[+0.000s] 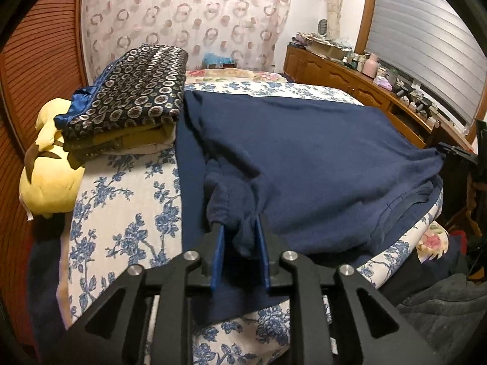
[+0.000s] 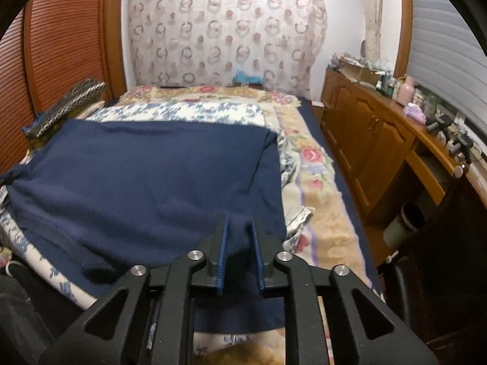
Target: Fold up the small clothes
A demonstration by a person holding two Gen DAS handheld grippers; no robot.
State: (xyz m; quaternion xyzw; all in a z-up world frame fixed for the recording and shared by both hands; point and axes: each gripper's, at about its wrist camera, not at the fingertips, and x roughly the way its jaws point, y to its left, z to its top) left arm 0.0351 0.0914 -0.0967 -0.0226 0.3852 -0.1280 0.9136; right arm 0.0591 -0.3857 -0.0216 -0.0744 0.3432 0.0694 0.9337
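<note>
A navy blue garment point(image 1: 304, 158) lies spread over the floral bedspread point(image 1: 121, 213); it also shows in the right wrist view point(image 2: 146, 176). My left gripper point(image 1: 239, 225) is shut on a bunched fold of the navy garment at its near left corner. My right gripper point(image 2: 240, 222) is shut on the garment's near right edge, with cloth hanging between the blue pads. The right gripper also shows at the far right of the left wrist view point(image 1: 456, 152), holding the cloth taut.
A stack of folded clothes topped by a dark circle-patterned cloth point(image 1: 134, 91) sits at the bed's left. A yellow plush toy point(image 1: 48, 176) lies beside it. A wooden cabinet point(image 2: 371, 140) with clutter runs along the right. A louvred wooden door point(image 2: 61, 45) stands left.
</note>
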